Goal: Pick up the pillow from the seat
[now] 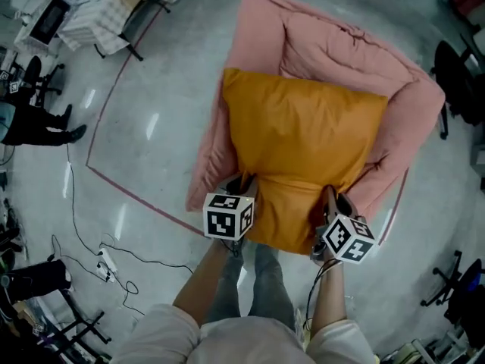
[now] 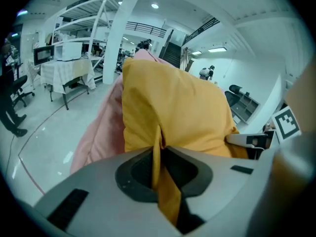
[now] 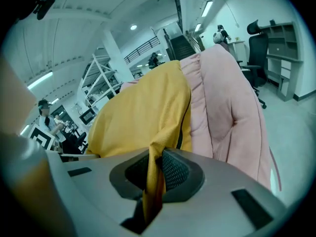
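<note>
A big orange-yellow pillow point(image 1: 303, 150) lies on the pink padded seat point(image 1: 341, 48), its near edge hanging toward me. My left gripper point(image 1: 244, 184) is shut on the pillow's near left edge; in the left gripper view a fold of yellow fabric point(image 2: 159, 154) is pinched between the jaws. My right gripper point(image 1: 330, 197) is shut on the near right edge, and the right gripper view shows a fold of the pillow point(image 3: 154, 174) clamped in its jaws. The pillow point(image 3: 140, 115) rises in front of the pink seat back point(image 3: 224, 107).
The seat stands on a pale polished floor inside a red tape line point(image 1: 125, 184). A cable and power strip point(image 1: 106, 262) lie at the lower left. Office chairs point(image 1: 455, 74) stand at the right, a covered table point(image 1: 102, 14) at the upper left. My legs point(image 1: 254, 287) are below.
</note>
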`<control>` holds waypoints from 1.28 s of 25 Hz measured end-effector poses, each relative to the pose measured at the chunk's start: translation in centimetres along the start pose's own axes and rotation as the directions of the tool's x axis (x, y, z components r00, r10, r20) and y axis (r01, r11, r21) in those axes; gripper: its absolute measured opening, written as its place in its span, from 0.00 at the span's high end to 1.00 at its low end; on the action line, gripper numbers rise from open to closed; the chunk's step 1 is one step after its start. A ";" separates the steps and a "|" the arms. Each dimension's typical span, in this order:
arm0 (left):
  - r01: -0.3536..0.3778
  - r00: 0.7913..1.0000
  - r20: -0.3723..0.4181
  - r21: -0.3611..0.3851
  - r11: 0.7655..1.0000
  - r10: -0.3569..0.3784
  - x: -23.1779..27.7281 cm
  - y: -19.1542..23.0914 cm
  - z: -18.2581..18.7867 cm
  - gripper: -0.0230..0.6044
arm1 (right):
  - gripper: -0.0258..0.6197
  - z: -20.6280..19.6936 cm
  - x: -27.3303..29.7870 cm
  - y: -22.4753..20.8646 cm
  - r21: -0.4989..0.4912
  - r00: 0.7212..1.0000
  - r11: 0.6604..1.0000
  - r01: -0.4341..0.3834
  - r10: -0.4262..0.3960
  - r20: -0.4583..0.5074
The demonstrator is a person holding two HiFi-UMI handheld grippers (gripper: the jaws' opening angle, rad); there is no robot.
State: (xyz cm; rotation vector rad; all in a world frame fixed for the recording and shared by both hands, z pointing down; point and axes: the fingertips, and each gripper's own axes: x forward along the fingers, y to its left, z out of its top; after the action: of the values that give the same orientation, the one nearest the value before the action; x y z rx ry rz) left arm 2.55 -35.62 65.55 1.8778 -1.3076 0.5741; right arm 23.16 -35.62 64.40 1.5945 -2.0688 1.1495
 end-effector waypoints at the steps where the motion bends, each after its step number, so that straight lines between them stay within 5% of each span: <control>1: -0.006 1.000 0.012 -0.017 1.000 0.006 -1.1 0.1 0.3 0.89 | 0.89 0.6 -0.5 0.8 -0.016 1.000 1.000 -0.010 0.011 0.003; 8: -0.094 0.986 0.126 -0.106 0.990 0.108 -10.3 2.9 2.2 0.89 | 0.89 3.2 -2.6 9.2 -0.112 0.991 0.985 -0.133 0.135 0.011; 14: -0.216 0.947 0.199 -0.182 0.959 0.251 -18.9 8.1 2.6 0.89 | 0.89 2.7 -2.4 18.4 -0.169 0.963 0.949 -0.268 0.266 -0.034; 22: -0.367 0.841 0.259 -0.372 0.852 0.476 -33.5 18.0 -1.6 0.89 | 0.89 -1.2 -2.1 36.4 -0.321 0.871 0.810 -0.491 0.459 -0.173; 32: -0.441 0.755 0.239 -0.502 0.744 0.610 -48.6 29.6 -10.1 0.88 | 0.89 -11.6 -4.4 54.9 -0.418 0.788 0.669 -0.615 0.538 -0.298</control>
State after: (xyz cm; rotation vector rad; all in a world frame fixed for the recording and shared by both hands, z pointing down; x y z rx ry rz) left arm -42.40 -4.78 46.42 1.2693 -2.0917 0.1569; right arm -27.85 -20.26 46.25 0.5868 -2.5703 0.7451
